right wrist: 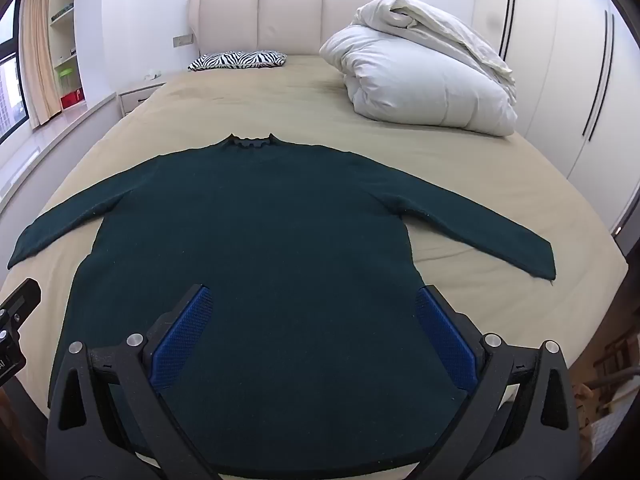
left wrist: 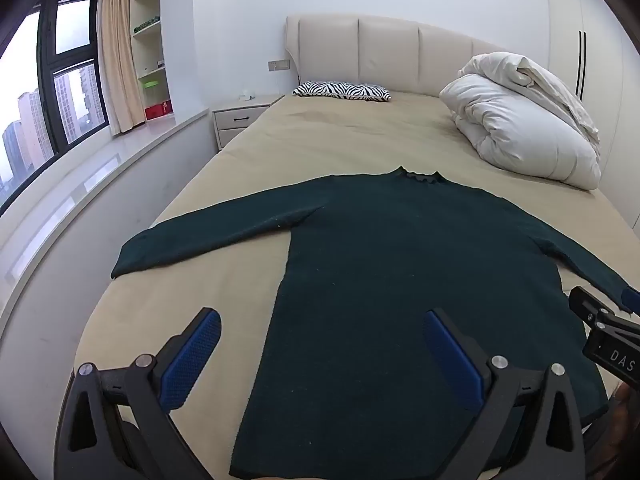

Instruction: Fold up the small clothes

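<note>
Dark green knit long-sleeved sweater lay flat, sleeves spread, collar toward 12 o'clock on the beige-sheeted bed, presumably staged for folding; left gripper and right gripper hovered above its hem, fingers spread wide, pinching nothing.

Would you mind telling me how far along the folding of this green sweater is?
Done: the dark green sweater lies flat on the bed, both sleeves spread out, collar toward the headboard. In hand: nothing yet; the left gripper and right gripper hover over its lower half with jaws wide open, holding nothing. Left: every fold, since sleeves and body are unfolded.
</note>
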`<state>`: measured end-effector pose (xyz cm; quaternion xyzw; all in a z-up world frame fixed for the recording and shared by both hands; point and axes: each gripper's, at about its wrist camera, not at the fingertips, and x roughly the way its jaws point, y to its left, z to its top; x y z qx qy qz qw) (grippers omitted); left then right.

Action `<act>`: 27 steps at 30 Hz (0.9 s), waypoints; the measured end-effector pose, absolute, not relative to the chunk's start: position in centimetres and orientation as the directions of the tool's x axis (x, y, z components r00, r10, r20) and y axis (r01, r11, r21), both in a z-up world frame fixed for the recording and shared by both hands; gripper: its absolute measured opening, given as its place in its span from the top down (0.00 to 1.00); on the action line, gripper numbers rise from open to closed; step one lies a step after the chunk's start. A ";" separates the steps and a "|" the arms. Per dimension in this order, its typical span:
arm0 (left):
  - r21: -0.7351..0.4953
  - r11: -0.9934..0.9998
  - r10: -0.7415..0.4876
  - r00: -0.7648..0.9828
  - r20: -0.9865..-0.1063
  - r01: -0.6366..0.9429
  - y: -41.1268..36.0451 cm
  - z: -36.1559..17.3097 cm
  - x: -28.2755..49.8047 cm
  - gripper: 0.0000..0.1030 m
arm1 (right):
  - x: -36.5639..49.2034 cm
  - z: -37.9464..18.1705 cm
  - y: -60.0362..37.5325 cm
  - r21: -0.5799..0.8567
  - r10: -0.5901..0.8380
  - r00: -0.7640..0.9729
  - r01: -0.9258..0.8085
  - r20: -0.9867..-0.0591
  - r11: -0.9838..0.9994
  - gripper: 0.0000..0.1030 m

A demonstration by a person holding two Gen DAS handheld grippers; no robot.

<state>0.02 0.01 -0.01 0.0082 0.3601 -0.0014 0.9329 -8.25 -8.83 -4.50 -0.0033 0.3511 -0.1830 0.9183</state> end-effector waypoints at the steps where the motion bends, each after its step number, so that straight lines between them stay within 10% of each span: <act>1: 0.013 1.000 0.003 0.740 -0.673 0.008 0.0 0.0 0.1 0.00 | -8.2 -4.5 -8.9 -0.130 -0.334 0.684 0.333 -0.649 0.934 0.00; 27: 0.017 1.000 0.006 0.744 -0.668 0.007 0.5 -0.2 -0.1 0.00 | -8.1 -4.7 -8.7 -0.138 -0.334 0.682 0.327 -0.651 0.935 0.00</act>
